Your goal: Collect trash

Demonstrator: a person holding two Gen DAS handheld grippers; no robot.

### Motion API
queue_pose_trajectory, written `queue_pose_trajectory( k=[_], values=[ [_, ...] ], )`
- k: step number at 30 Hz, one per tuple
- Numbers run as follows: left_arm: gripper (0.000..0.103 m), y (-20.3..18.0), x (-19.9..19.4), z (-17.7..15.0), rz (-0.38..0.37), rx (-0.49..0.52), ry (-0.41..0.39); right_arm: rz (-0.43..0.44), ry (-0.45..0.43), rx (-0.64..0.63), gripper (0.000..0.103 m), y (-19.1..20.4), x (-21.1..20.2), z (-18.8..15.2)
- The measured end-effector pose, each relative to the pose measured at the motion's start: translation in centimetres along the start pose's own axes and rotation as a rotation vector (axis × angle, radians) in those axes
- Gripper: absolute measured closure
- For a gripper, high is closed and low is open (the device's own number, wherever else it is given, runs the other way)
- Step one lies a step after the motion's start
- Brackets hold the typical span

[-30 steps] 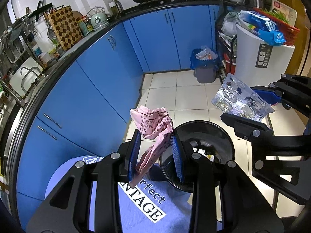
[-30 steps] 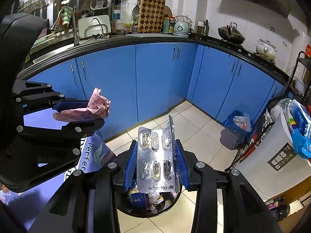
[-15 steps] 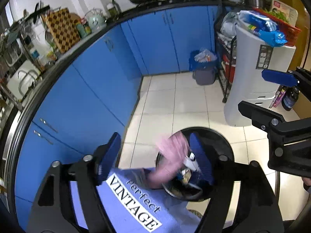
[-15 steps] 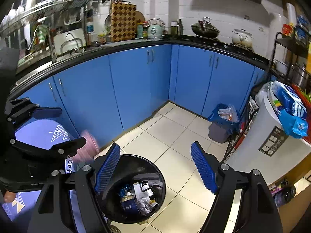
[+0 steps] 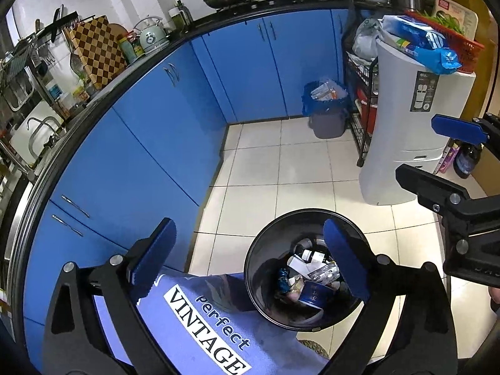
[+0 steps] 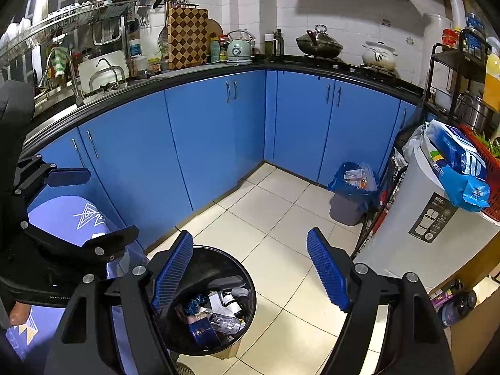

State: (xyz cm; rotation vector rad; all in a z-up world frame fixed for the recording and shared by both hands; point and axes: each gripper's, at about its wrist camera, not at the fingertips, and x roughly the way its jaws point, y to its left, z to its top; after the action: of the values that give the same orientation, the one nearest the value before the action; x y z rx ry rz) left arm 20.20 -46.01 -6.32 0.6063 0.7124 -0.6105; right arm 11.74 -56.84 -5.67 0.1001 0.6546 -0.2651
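Currently, both tongs stand apart with nothing between the pads. The left gripper [image 5: 247, 256], black-framed with blue ribbed pads, is opening over the round black plastic waste bin [image 5: 259, 250]; its jaws are empty. The right gripper [image 6: 250, 268], of the same build, holds its jaws wide and empty, just beside and above the same bin.

The task's thing, the collected trash [image 5: 307, 276], lies inside the bin: a clear blister pack [image 6: 226, 320], a small dark blue carton [image 6: 201, 331], small white bottles and crumpled wrappers, heaped loosely against one another.

Handling, as judged from appearance:
- These items look light and mostly empty. A firm pinch should suffice.
- The blister pack is thin and stiff at the edges but likely to flex and slip; an edge grip across its flat faces suits it best.
- Crumpled paper is soft and compresses; grip it at its bulk.
- Bottles are round and may roll out of ribbed pads; grip across the body.

Limits of view:
- The bin's lower wall and base are cut off by the gripper frames.
- A pale purple printed cloth [image 5: 200, 322] covers the surface beside the bin, hiding what lies beneath.
- Items deep in the heap cannot be identified.
- Remaining loose trash elsewhere is not visible in either view.
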Motion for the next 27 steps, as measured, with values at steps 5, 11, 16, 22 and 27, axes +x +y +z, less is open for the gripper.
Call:
queue_pose_trajectory(
  k=[5,11,16,22,27],
  values=[
    [0.004,0.4,0.0,-0.1,0.016,-0.012,0.004,-0.003,0.001,0.001,0.029,0.0,0.0,0.0],
    [0.004,1.0,0.2,-0.4,0.010,-0.038,0.021,-0.010,-0.001,0.004,0.029,-0.2,-0.5,-0.2],
    [0.004,1.2,0.1,-0.5,-0.008,-0.045,0.027,-0.010,-0.006,0.006,0.029,-0.4,-0.8,-0.2],
    [0.004,1.2,-0.2,-0.7,-0.010,-0.042,0.018,-0.012,-0.007,-0.002,0.029,-0.2,-1.1,-0.1],
    [0.004,1.2,-0.3,-0.7,-0.005,-0.040,0.018,-0.011,-0.010,-0.003,0.029,-0.1,-1.3,0.0]
  ],
)
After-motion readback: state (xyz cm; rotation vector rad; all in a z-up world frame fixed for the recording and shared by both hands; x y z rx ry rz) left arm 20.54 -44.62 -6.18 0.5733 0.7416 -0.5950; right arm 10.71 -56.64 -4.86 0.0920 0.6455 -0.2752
